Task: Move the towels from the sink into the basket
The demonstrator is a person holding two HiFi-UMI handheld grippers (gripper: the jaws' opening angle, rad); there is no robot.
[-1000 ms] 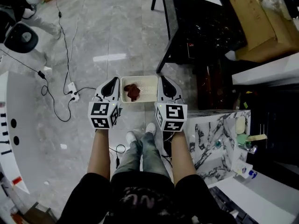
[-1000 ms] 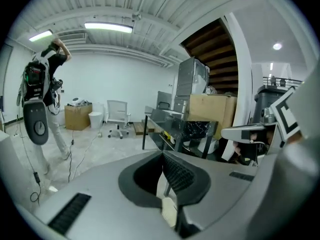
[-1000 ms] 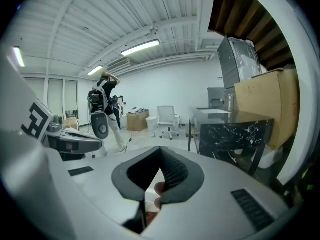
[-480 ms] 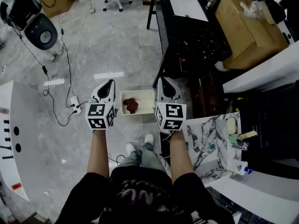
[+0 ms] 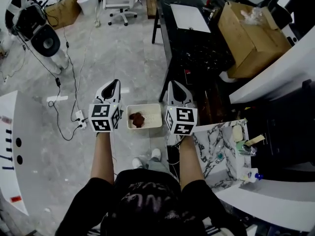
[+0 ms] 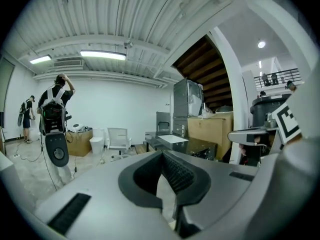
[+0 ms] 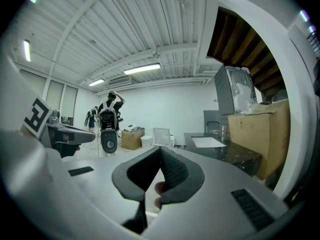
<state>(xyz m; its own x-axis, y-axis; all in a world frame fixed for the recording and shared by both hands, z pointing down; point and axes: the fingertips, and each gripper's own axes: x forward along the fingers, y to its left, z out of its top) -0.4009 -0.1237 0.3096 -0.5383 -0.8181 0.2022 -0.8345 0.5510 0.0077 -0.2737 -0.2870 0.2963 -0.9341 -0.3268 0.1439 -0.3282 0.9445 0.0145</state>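
One dark red towel (image 5: 137, 117) sits bunched in the white basket (image 5: 158, 117) on the floor, right between your arms. Both sets of jaws are pressed together with nothing pinched, and the left gripper (image 5: 114, 82) and right gripper (image 5: 173, 84) are held up about level. That towel looks soft, light and floppy, so I'd pinch a raised fold rather than a flat bit. It's tight on your right, with the marble bench (image 5: 209, 146) and black desk (image 5: 197, 48) close by. Your left is open floor, just cables (image 5: 69, 117).

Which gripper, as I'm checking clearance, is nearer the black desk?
Right. The right gripper hangs beside the black desk; the left gripper is beyond the basket, farther off.
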